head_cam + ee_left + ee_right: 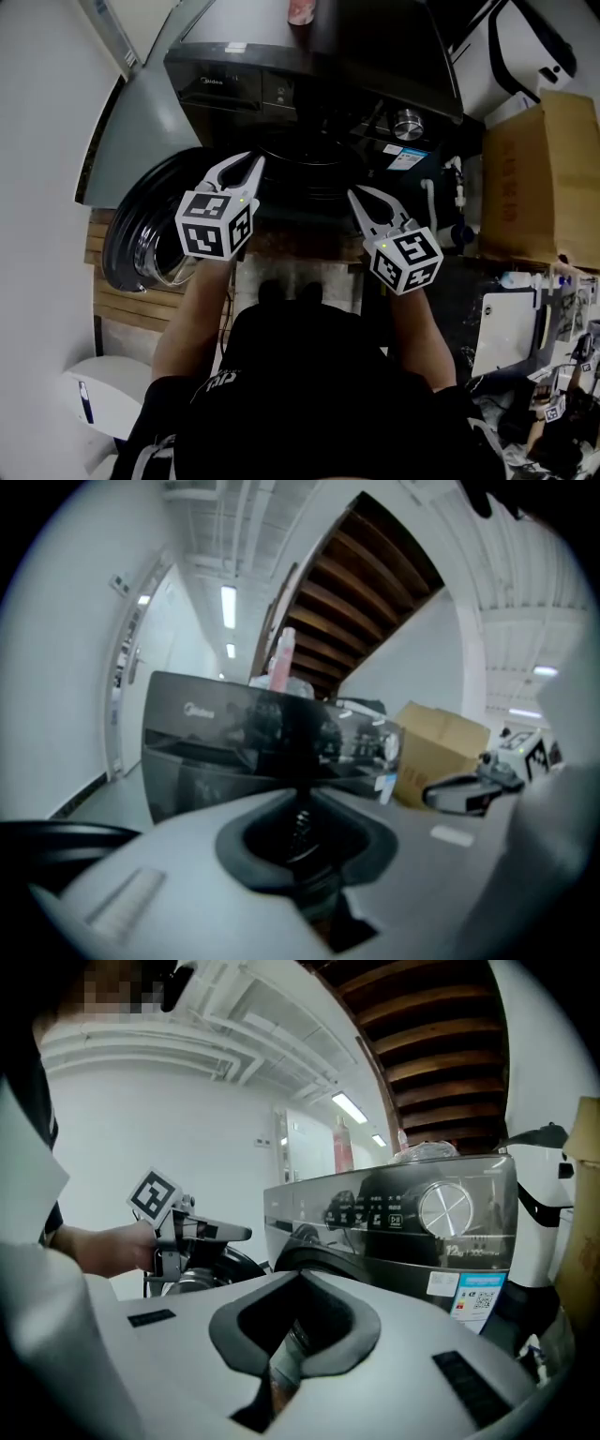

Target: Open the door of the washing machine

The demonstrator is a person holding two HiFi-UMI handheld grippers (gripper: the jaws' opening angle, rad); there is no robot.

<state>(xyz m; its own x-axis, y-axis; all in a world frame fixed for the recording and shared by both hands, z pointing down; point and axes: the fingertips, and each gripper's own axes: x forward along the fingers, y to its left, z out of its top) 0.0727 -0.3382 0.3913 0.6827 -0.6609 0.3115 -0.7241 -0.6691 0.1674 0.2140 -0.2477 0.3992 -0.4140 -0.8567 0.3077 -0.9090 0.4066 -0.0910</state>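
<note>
Washing machine (309,56): dark front-loader, control panel along its top front edge.
Door (141,239): round, glazed, already swung wide off the machine's left front edge.
Left gripper (251,164): tongs narrow, tips meeting, nothing between.
Right gripper (361,197): tongs closed, empty.
Handling, as judged: opening looks finished; draw both grippers back level, clear of the door's rim.
</note>
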